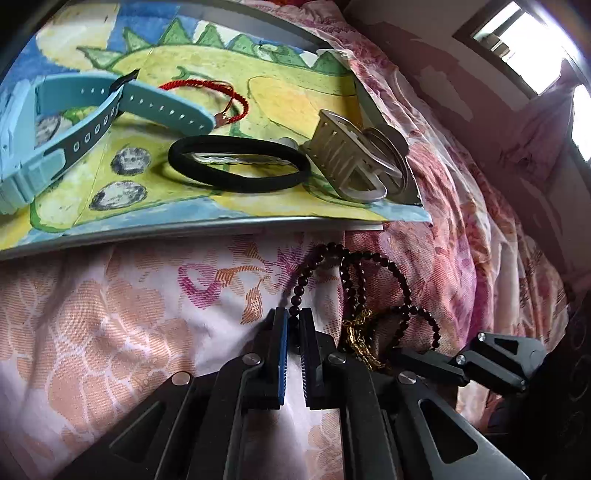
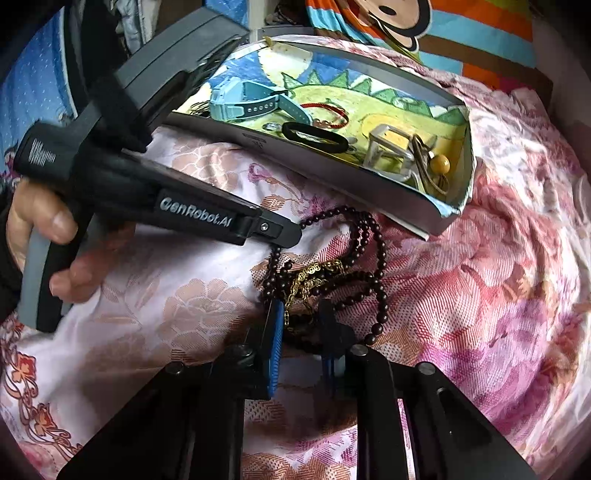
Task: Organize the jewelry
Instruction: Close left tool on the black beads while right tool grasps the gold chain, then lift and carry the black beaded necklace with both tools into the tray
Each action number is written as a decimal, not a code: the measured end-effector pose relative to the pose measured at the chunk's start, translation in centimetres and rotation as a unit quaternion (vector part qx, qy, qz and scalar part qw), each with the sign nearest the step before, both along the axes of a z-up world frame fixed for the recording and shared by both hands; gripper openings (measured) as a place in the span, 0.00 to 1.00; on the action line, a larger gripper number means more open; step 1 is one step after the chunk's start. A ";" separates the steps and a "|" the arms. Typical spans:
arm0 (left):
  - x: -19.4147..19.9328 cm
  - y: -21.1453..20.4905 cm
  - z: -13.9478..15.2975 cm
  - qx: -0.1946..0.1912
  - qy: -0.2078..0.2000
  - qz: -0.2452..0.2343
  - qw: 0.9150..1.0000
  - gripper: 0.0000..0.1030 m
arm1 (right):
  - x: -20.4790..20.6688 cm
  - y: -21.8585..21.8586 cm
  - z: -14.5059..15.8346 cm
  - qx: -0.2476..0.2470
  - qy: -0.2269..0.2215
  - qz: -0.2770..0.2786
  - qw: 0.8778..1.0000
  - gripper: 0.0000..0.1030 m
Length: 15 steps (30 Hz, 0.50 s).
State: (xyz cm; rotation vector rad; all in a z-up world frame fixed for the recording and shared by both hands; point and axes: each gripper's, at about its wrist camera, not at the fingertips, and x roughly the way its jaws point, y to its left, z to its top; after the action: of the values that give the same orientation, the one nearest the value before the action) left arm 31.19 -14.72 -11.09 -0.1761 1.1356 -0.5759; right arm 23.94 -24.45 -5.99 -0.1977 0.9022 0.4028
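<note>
A dark bead necklace (image 1: 373, 273) lies tangled with a gold chain (image 1: 360, 332) on the flowered bedspread, just in front of a shallow tray (image 1: 184, 230). My left gripper (image 1: 294, 317) is shut on a strand of the beads. In the right wrist view my right gripper (image 2: 301, 314) sits over the same pile, its jaws a little apart around the beads (image 2: 365, 236) and gold chain (image 2: 314, 277). The left gripper (image 2: 288, 236) reaches in from the left there. The tray (image 2: 332, 166) holds a blue watch (image 1: 55, 147), a red cord bracelet (image 1: 207, 86), a black hair tie (image 1: 240, 162) and a hair claw (image 1: 343, 155).
The tray is lined with a dinosaur drawing (image 1: 221, 74) and rests on the rumpled pink floral bedspread (image 2: 480, 277). A yellow bead and rings (image 2: 439, 162) lie in the tray's right corner. A cartoon monkey cushion (image 2: 406, 22) lies behind. A window (image 1: 524, 40) is at the right.
</note>
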 end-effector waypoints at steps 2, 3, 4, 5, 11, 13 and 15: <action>-0.1 -0.2 0.1 0.003 -0.006 0.000 1.000 0.06 | 0.2 0.0 -0.2 0.001 0.003 -0.003 1.000 0.16; -0.2 -0.3 0.0 0.002 -0.007 0.002 1.000 0.06 | 0.2 0.1 -0.2 -0.001 0.003 -0.003 1.000 0.16; -0.2 -0.3 0.0 0.000 -0.008 0.003 1.000 0.06 | 0.2 0.2 -0.3 -0.003 0.001 -0.004 1.000 0.16; -0.2 -0.2 0.0 -0.004 -0.008 0.005 1.000 0.06 | 0.1 0.2 -0.3 -0.004 0.000 -0.004 1.000 0.16; -0.7 0.4 0.0 -0.010 -0.016 0.011 1.000 0.06 | 0.1 -0.1 0.1 0.009 -0.007 -0.010 1.000 0.15; -0.9 0.8 0.1 -0.013 -0.019 0.015 1.000 0.06 | 0.1 -0.2 0.3 0.012 -0.013 -0.011 1.000 0.15; -1.2 0.9 0.1 -0.015 -0.021 0.018 1.000 0.06 | 0.0 -0.3 0.6 0.011 -0.019 -0.011 1.000 0.15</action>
State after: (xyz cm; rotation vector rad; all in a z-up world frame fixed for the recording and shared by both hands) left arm 29.97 -13.81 -11.00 -0.2101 1.0819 -0.5627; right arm 23.95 -24.77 -5.43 -0.1735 0.8607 0.3867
